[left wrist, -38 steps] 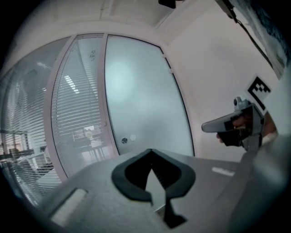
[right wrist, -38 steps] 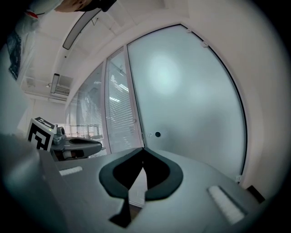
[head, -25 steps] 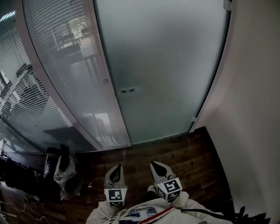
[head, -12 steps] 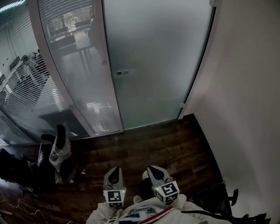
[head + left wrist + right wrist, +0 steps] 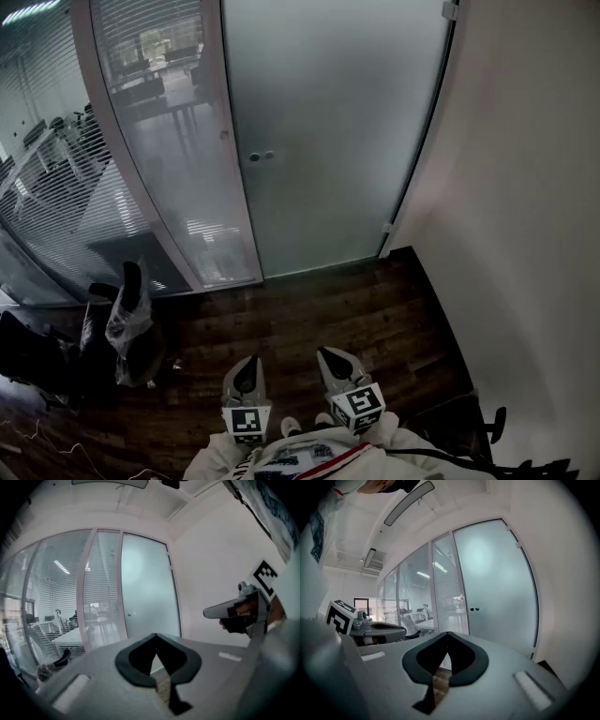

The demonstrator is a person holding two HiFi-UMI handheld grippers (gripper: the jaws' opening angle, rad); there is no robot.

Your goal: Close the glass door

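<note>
Frosted glass door [image 5: 328,141] stands well ahead, seemingly shut flush in its frame; left gripper [image 5: 247,364] and right gripper [image 5: 332,357] hang low over the wood floor [image 5: 309,309], jaws pressed together, both empty

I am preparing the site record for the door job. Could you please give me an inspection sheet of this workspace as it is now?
Surface: dark wooden floor.
Job's things: frosted glass door, looks flush in its frame; two small round fittings near its left edge.
Clutter: dark chair carrying a pale plastic bag, on the floor at left.
Grippers: left gripper and right gripper both shut, nothing between the jaws, well short of the door.
Cables: thin pale wires on the floor at lower left, too small to tell more.
Surroundings: glass partition with blinds at left; white wall at right.
</note>
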